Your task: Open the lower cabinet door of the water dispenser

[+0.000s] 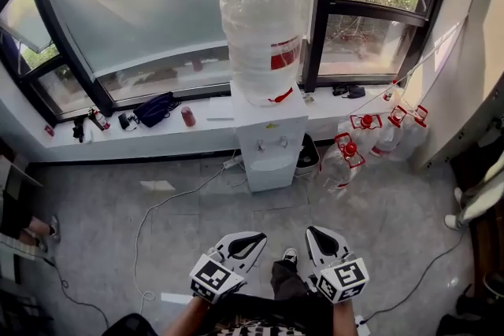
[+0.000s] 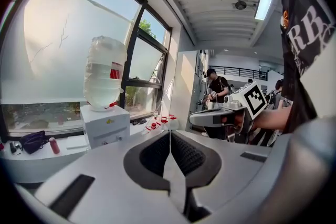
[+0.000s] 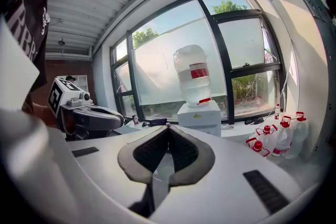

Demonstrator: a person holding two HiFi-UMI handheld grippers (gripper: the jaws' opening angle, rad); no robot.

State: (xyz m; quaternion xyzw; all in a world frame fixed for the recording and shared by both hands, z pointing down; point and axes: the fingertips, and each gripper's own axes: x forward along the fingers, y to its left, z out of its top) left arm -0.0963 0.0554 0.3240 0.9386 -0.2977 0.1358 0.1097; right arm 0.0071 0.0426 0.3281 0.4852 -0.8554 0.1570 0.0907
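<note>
The white water dispenser (image 1: 271, 136) stands against the window ledge, with a large clear bottle (image 1: 261, 34) on top. Its lower front (image 1: 270, 170) faces me and looks closed. Both grippers are low in the head view, well short of the dispenser and apart from it. My left gripper (image 1: 255, 237) is shut with nothing in it, and my right gripper (image 1: 314, 231) is shut and empty too. In the left gripper view the jaws (image 2: 169, 132) meet, with the dispenser (image 2: 106, 124) far ahead on the left. In the right gripper view the jaws (image 3: 168, 127) meet below the dispenser (image 3: 200, 116).
Several clear jugs with red caps (image 1: 368, 139) stand on the floor right of the dispenser. A dark bag (image 1: 154, 108) and a red can (image 1: 187, 116) lie on the ledge. A cable (image 1: 154, 210) runs across the floor. People's legs show at the right edge (image 1: 477, 204) and left edge (image 1: 33, 229).
</note>
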